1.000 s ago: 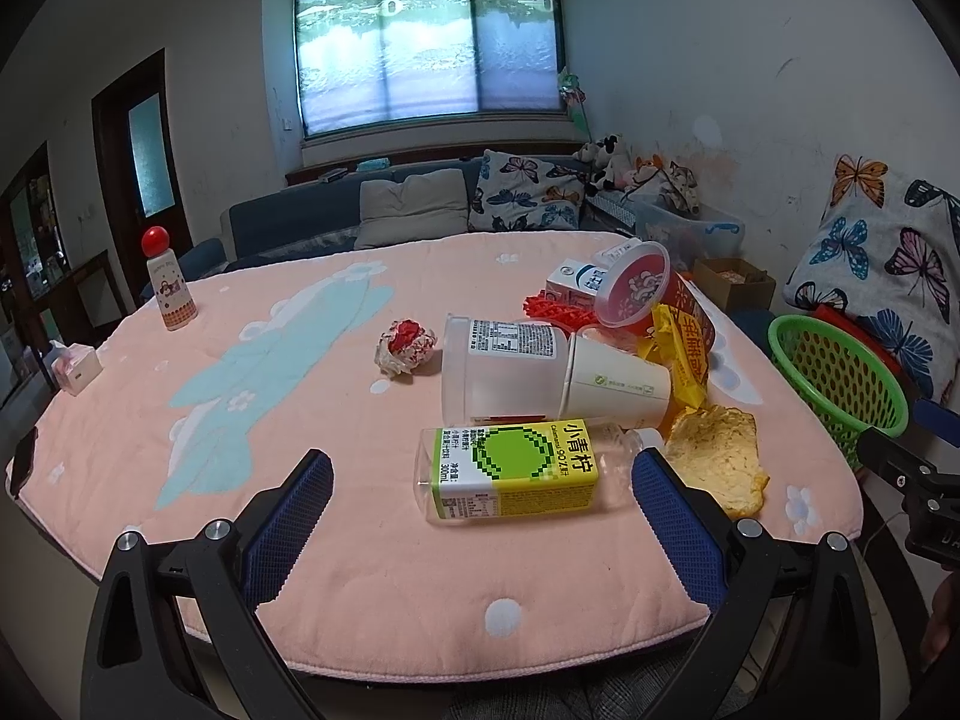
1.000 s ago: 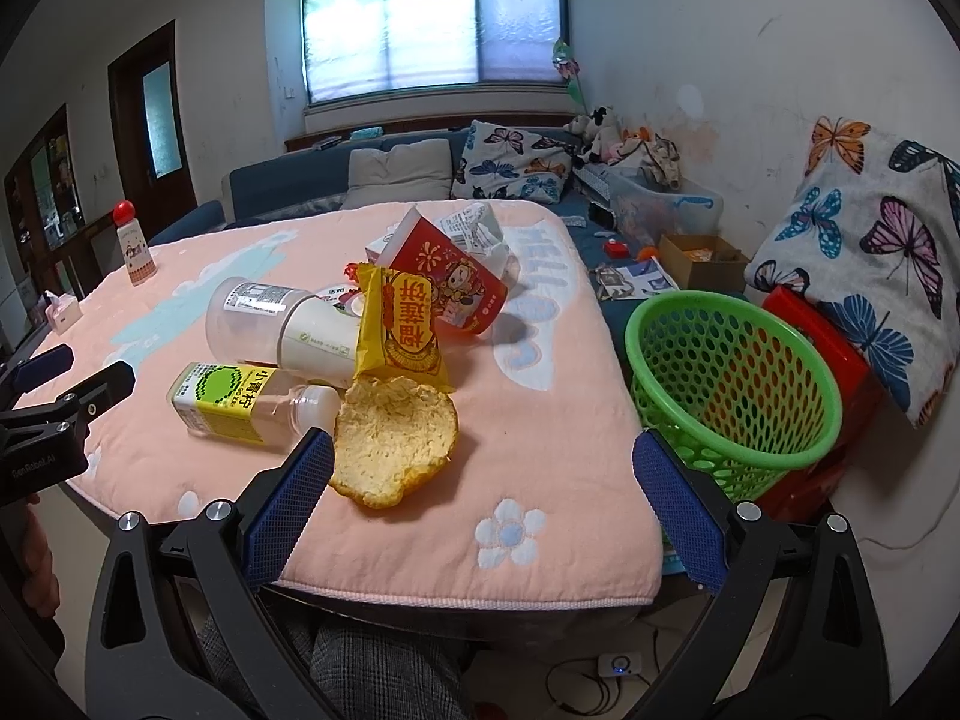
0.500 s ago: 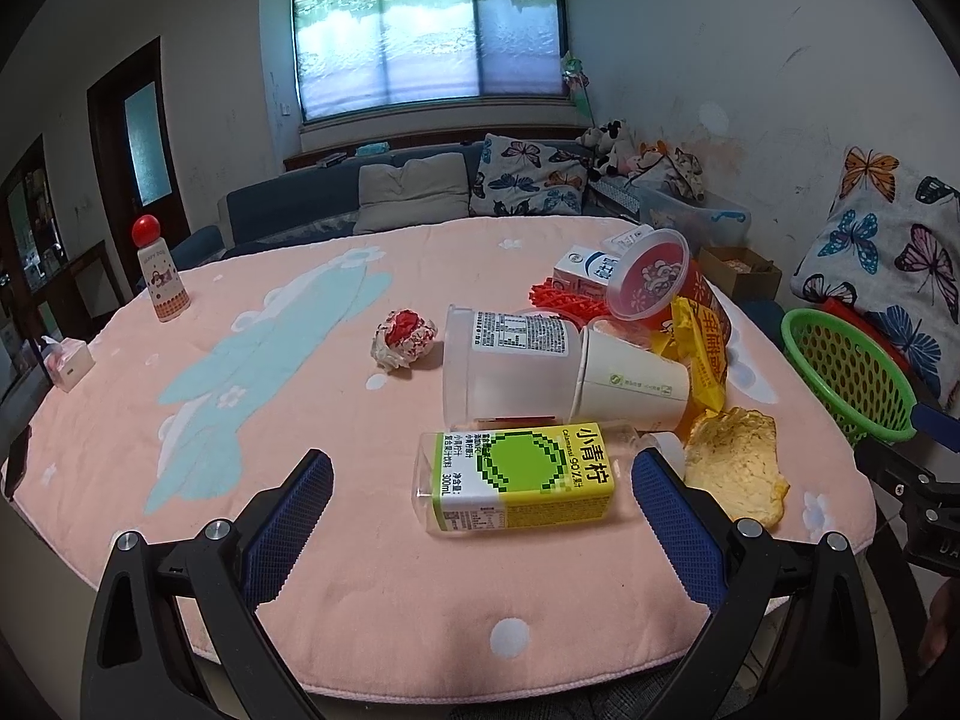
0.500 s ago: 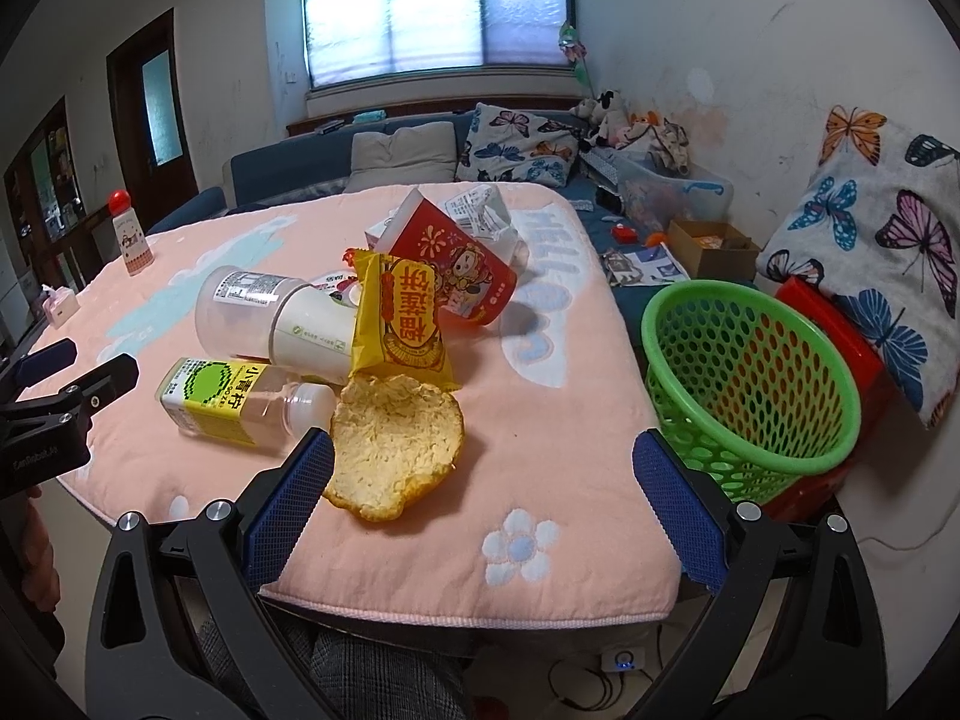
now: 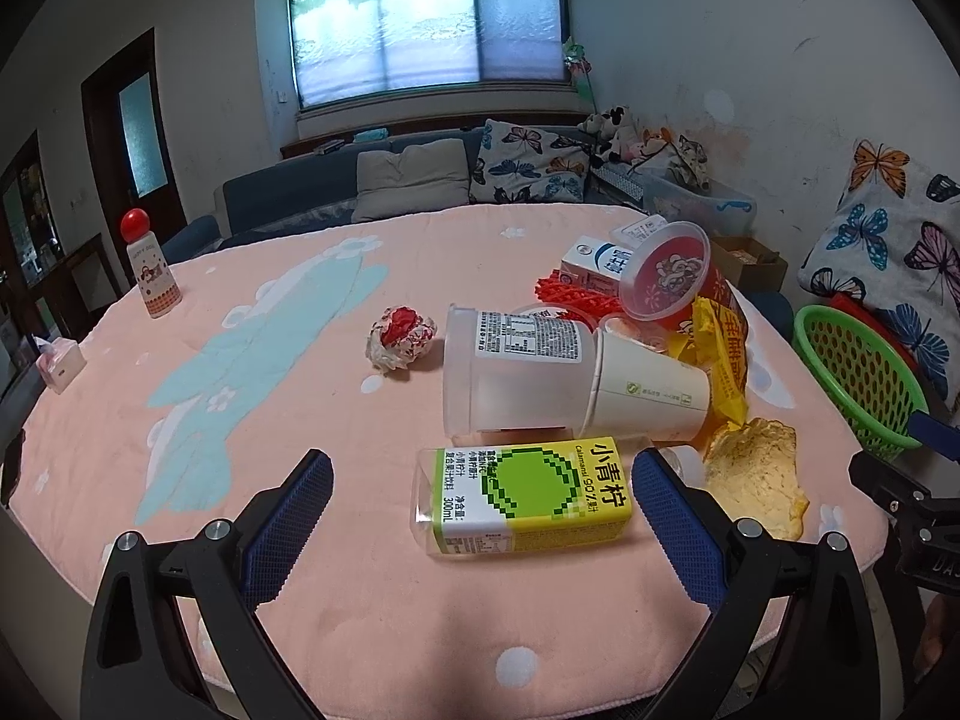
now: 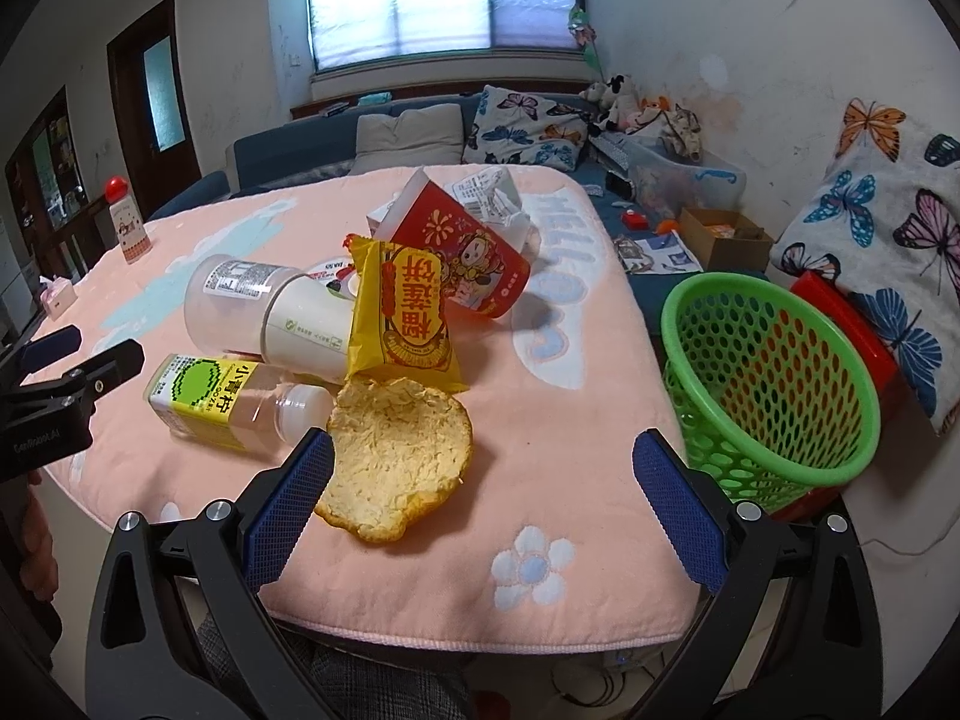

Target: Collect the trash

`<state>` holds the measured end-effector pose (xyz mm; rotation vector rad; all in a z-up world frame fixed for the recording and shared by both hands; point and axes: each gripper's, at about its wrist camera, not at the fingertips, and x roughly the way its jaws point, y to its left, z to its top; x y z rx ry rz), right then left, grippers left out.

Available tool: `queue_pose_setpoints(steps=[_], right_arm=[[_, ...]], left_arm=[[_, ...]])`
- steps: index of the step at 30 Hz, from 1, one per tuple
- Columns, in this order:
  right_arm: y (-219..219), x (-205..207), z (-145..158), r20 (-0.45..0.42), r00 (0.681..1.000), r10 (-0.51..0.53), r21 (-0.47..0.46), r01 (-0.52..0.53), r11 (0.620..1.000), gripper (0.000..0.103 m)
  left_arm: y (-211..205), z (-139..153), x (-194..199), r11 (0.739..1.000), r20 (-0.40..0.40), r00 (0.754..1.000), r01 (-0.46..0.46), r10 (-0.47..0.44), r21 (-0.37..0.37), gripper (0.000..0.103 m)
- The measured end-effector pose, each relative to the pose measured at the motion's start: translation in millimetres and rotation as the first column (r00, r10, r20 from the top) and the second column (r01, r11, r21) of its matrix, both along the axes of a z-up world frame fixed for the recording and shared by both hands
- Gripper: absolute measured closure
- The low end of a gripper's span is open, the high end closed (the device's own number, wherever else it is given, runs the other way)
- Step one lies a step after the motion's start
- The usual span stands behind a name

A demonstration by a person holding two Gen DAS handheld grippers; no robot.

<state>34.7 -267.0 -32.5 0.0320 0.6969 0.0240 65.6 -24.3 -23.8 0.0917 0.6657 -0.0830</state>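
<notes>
Trash lies in a heap on the pink table cover. A yellow-green labelled bottle lies on its side between the fingers of my open left gripper. Behind it lie a clear tub with a paper cup in it, a crumpled wrapper, a yellow snack bag, a red bowl and a peel. My open, empty right gripper hovers over the peel. A green basket stands right of the table.
A small red-capped bottle and a pink tissue box stand at the table's far left. A milk carton and red mesh lie behind the heap. A sofa with cushions is beyond the table. A red box is behind the basket.
Both grippers have moved forward over the table, so the trash looks closer. The bottle now lies between my left fingers, and the peel is at my right gripper's left finger.
</notes>
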Motion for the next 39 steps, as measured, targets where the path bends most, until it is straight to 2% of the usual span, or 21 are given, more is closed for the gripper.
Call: queue_pose_setpoints(steps=[9,23,26,28,30,33,35,37,39], right_arm=[[6.6,16.0,-7.4,-0.029,0.999,0.037,0.004,-0.037,0.999,0.004],[7.0,42.8,-38.4,-0.113,0.989,0.091,0.051,-0.086,0.995,0.005],[1.6,49.3,-43.9,-0.129,0.987,0.101,0.075,-0.092,0.993,0.009],[-1.5,53.1,-45.4,-0.135,0.985,0.108,0.094,-0.096,0.991,0.016],[-3.4,58.2,-46.5,-0.141,0.982,0.124,0.11,-0.109,0.988,0.02],[-3.6,64.0,-46.9,-0.149,0.977,0.152,0.13,-0.133,0.983,0.036],[-2.5,66.0,-47.7,-0.153,0.974,0.168,0.133,-0.148,0.98,0.042],[-0.7,67.2,-49.9,-0.16,0.968,0.193,0.143,-0.171,0.975,0.053],[-0.3,67.9,-51.5,-0.167,0.965,0.204,0.145,-0.18,0.973,0.057]], left_arm=[[2.8,-6.3,16.8,1.0,-0.024,1.0,-0.014,0.014,0.001,0.006],[4.6,-19.0,36.1,0.999,-0.064,0.997,-0.035,0.035,0.011,0.006],[5.0,-22.7,39.5,0.999,-0.073,0.997,-0.033,0.034,0.012,0.006],[5.5,-23.8,41.0,0.999,-0.077,0.997,-0.029,0.03,0.012,0.006],[6.5,-24.3,41.2,1.0,-0.079,0.997,-0.008,0.008,0.005,0.006],[7.1,-24.8,40.8,0.999,-0.083,0.995,0.047,-0.047,-0.001,0.006],[5.8,-25.1,40.4,0.991,-0.099,0.986,0.136,-0.137,-0.016,0.006],[2.2,-24.6,39.6,0.974,-0.107,0.968,0.226,-0.226,-0.016,0.006],[-5.7,-24.9,37.3,0.933,-0.114,0.928,0.359,-0.355,0.019,0.006]])
